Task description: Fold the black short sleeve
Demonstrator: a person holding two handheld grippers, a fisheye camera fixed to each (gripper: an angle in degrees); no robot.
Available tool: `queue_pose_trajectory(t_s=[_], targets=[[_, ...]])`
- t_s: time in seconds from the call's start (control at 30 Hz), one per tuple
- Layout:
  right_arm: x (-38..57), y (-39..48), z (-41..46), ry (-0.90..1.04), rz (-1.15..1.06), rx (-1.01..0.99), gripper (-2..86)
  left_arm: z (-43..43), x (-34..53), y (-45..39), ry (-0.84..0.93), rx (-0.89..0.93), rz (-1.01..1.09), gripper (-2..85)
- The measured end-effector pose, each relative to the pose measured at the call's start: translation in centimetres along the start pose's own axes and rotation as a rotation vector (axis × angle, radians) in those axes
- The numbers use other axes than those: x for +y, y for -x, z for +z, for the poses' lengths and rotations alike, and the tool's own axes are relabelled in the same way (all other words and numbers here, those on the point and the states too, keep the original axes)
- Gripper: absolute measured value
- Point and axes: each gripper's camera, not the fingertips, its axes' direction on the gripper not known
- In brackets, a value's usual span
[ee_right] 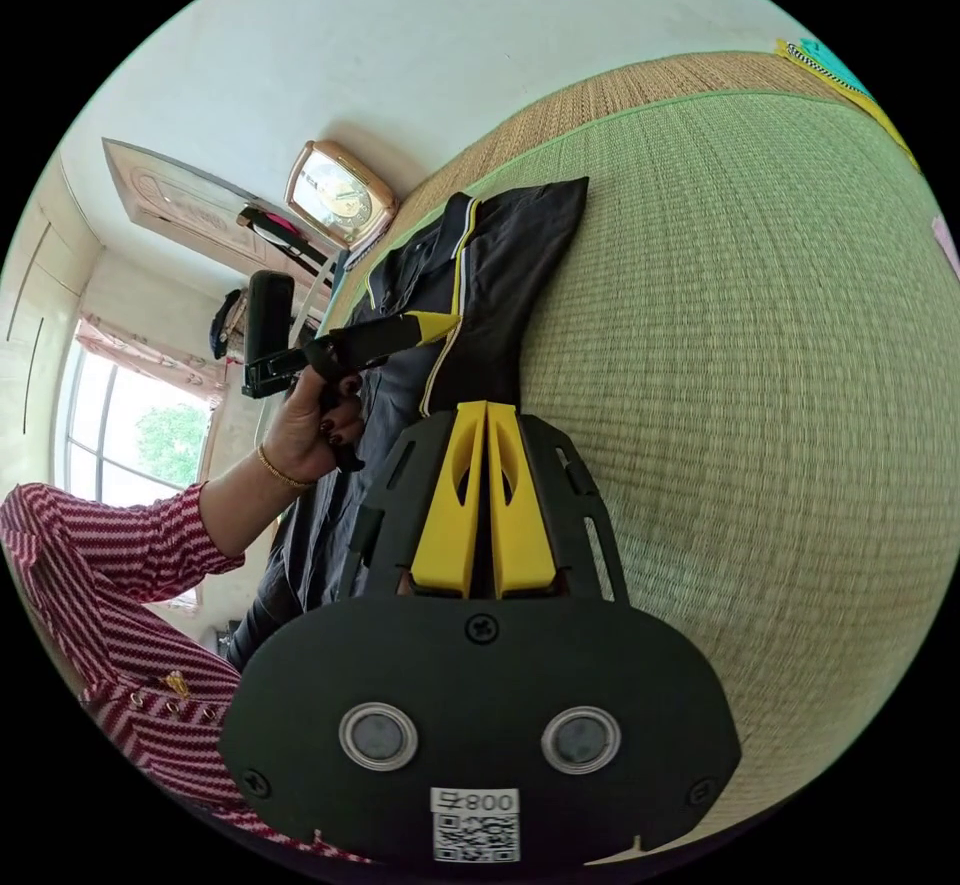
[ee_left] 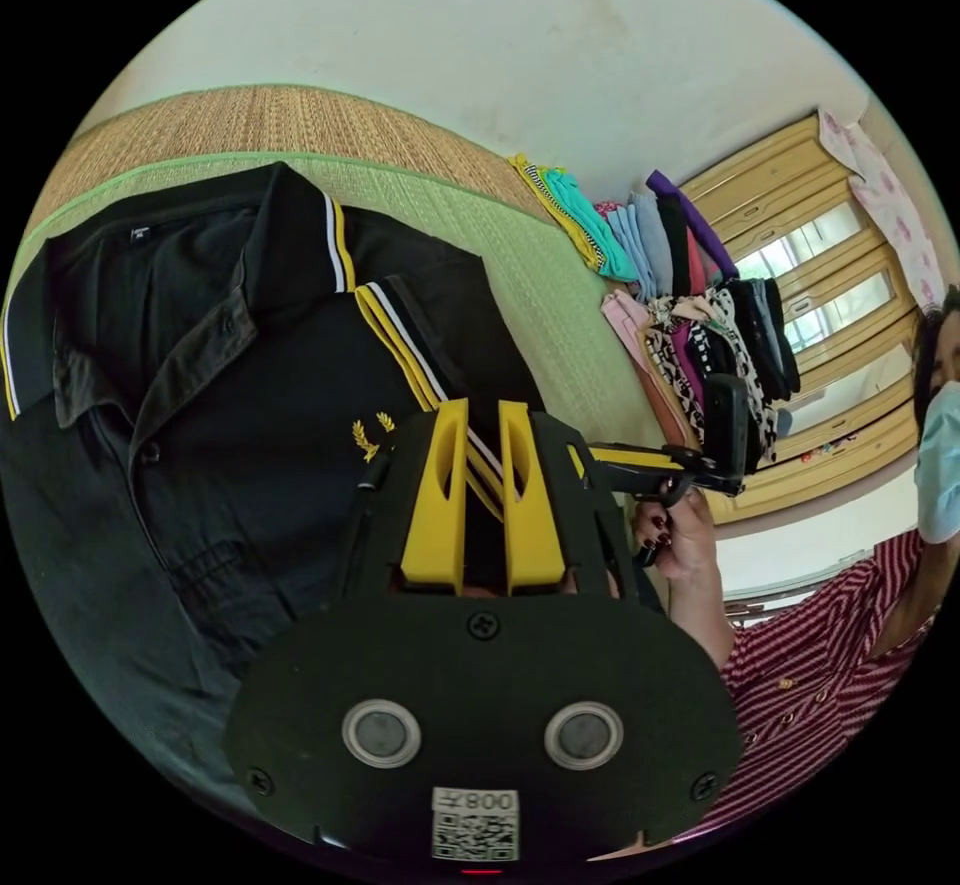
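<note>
On the woven mat (ee_right: 760, 345) lies the black shirt (ee_left: 190, 405), soft, light and floppy. My left claw (ee_left: 484, 445) pinches its striped sleeve hem (ee_left: 400, 335); my right claw (ee_right: 486, 450) is closed on the shirt's edge, a sound hold.

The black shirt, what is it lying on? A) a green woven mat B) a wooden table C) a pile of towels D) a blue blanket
A: the black shirt is spread flat on the green woven mat, whose weave shows all around it in both the left gripper view and the right gripper view.
</note>
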Motion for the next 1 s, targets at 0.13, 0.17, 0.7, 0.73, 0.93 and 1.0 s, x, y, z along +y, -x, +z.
queue_pose_trajectory(t_s=[0.13, 0.17, 0.7, 0.73, 0.93, 1.0], targets=[[-0.7, -0.1, -0.5, -0.001, 0.004, -0.007, 0.0, -0.4, 1.4, 2.1, 0.015, 0.003, -0.010, 5.2], [-0.7, -0.1, -0.6, -0.001, 0.005, -0.008, 0.0, -0.7, 1.8, 2.5, 0.011, 0.022, -0.004, 5.1], [-2.8, -3.4, -3.6, -0.085, 0.139, -0.293, 0.0, -13.8, 16.9, 14.2, -0.178, 0.029, -0.233, 5.9], [-3.1, -3.0, -3.9, -0.096, 0.145, -0.300, 0.0, -16.3, 19.7, 15.9, -0.216, -0.012, -0.293, 6.1], [-4.9, -1.9, -4.8, -0.149, 0.228, -0.403, 0.1, -27.7, 33.6, 23.5, -0.444, -0.238, -0.607, 7.7], [-5.5, -0.7, -5.2, -0.167, 0.243, -0.404, 0.3, -29.7, 36.4, 25.3, -0.493, -0.275, -0.663, 8.3]])
